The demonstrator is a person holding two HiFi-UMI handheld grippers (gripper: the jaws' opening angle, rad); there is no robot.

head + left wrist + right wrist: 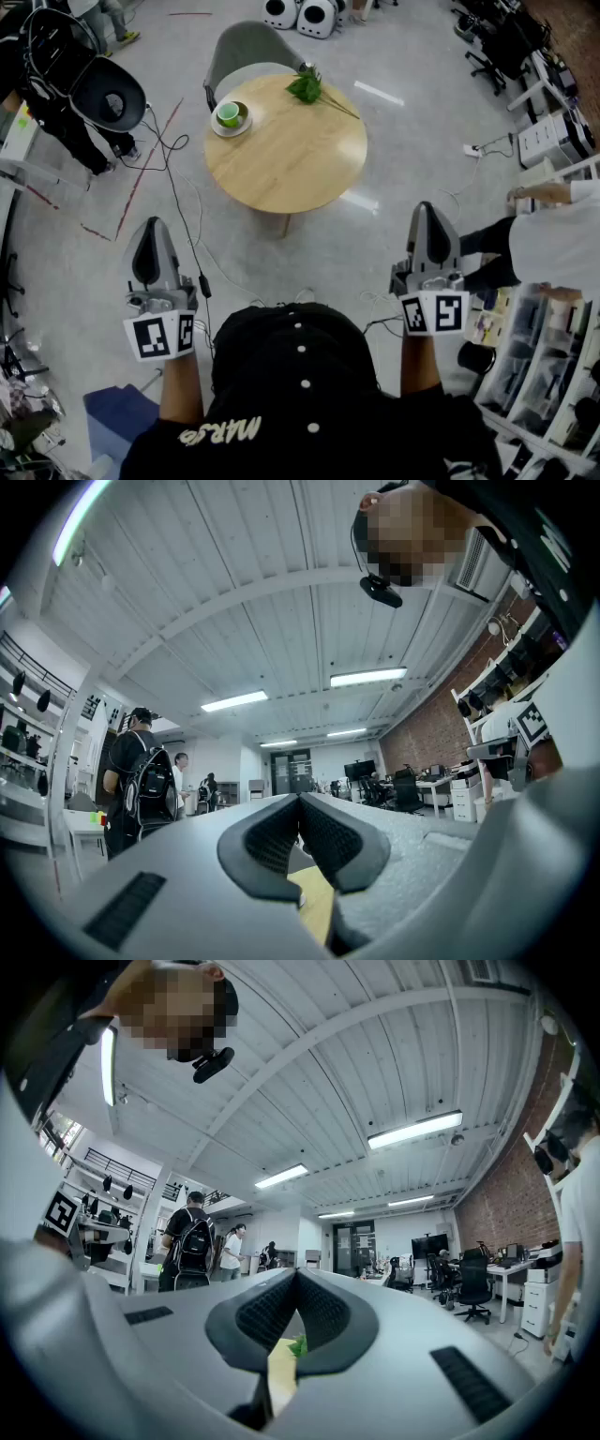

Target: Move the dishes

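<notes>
Your grey left gripper (153,230) lower left and right gripper (427,214) lower right, both pinched closed, empty, green cup (228,113) on white saucer (221,130), upper centre, round wooden table (291,164).

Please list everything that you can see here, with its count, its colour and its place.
table: one, light wood, round, centre of floor.
cup: one, green, on the saucer, table's left edge.
saucer: one, white, under the cup.
leafy sprig: one, green, table's far edge.
chair: one, grey, behind the table.
person in black: one, far left.
person in white: one, far right.
left gripper: one, grey, shut, empty, near left.
right gripper: one, grey, shut, empty, near right.
</notes>
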